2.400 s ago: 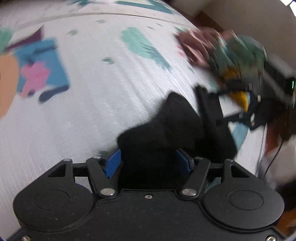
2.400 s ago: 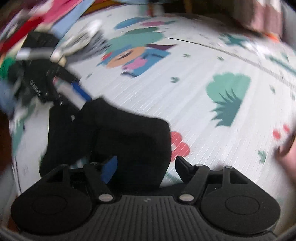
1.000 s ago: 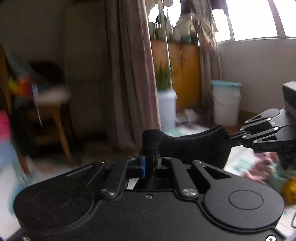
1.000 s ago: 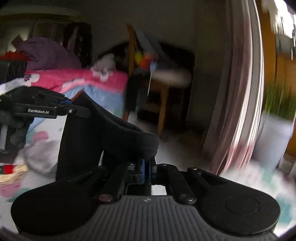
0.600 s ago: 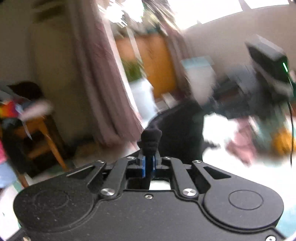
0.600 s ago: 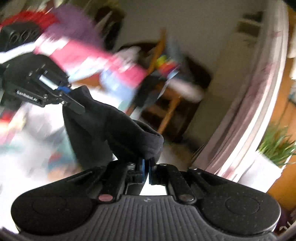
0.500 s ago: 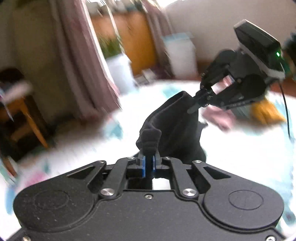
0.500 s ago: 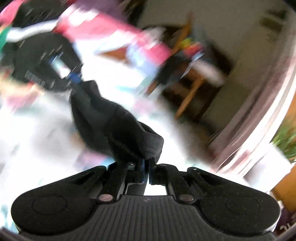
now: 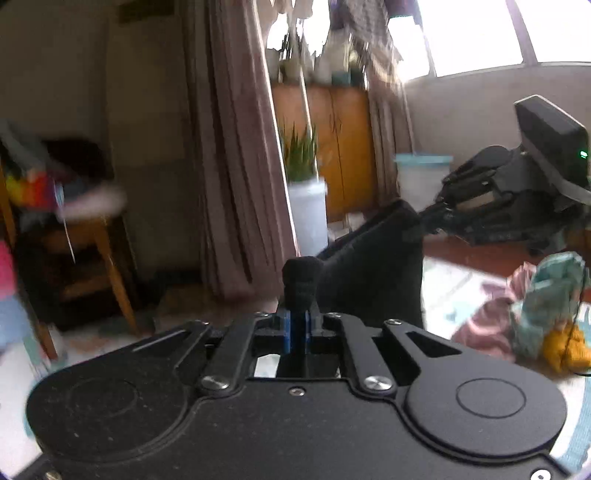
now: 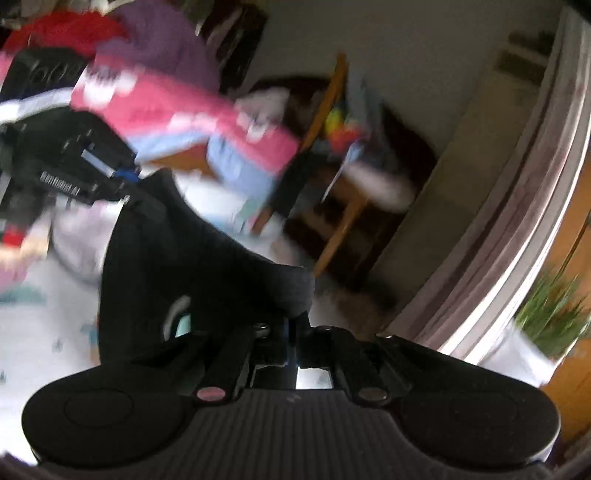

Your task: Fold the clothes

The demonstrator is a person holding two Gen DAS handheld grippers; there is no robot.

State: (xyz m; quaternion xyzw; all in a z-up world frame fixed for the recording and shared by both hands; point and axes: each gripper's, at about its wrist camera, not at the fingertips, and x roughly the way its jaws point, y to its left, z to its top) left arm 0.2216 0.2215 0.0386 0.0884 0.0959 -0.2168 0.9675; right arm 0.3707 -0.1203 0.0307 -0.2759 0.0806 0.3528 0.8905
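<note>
Left wrist view: both grippers' fingers pinch a black garment (image 9: 373,266) above a patterned mat (image 9: 465,291), curtains (image 9: 236,147) behind

Ahead of me a long mauve curtain (image 9: 236,155) hangs beside an orange wooden cabinet (image 9: 336,147), with a green plant (image 9: 300,155) in a white pot. Bright daylight pours through the window (image 9: 476,33) at upper right, and a wooden stool (image 9: 88,266) stands against the beige wall (image 9: 144,122) on my left.

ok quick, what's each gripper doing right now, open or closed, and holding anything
Left gripper: closed, fingers pinching one edge of the black garment.
Right gripper: closed, pinching another edge of the same garment, held up off the mat.
</note>
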